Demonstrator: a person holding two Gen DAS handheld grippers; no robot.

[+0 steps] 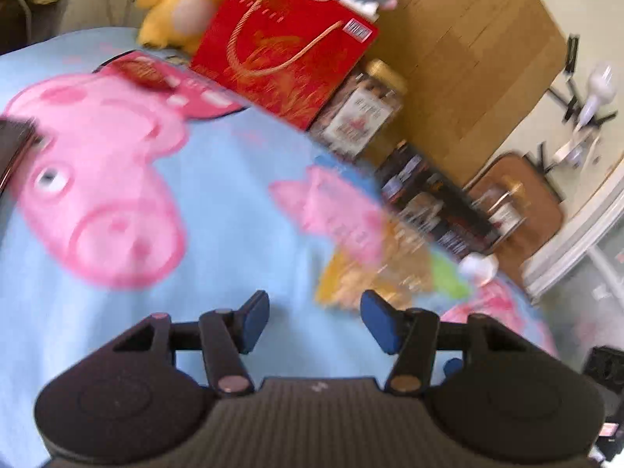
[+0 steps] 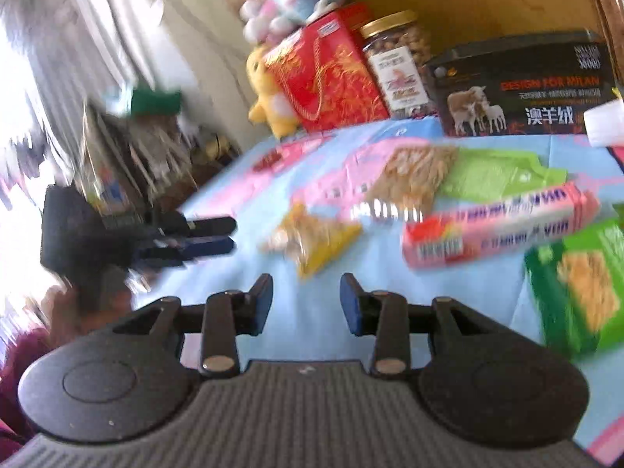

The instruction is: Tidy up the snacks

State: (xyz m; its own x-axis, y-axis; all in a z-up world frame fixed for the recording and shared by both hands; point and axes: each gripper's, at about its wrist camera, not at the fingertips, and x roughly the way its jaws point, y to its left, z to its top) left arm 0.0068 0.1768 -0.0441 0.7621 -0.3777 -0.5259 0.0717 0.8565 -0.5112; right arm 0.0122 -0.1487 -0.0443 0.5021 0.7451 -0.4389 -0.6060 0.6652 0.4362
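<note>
Blue cartoon bedsheet (image 2: pixel 218 210) | both claws, left gripper (image 1: pixel 315 321) and right gripper (image 2: pixel 306 304), stood parted, empty | yellow snack packet (image 2: pixel 312 241) lay just ahead of right | step: approach | next: close on packet.

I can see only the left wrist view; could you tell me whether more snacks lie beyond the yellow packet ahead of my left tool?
Observer: Yes, a long pink box lies on the blue cloth, right of the yellow packet.
Operator: Is anything else near it?
Observer: A green box lies at the right edge, closer to the camera than the pink one.
Operator: Is the right tool holding anything?
Observer: No, the right tool is open and empty.
</note>
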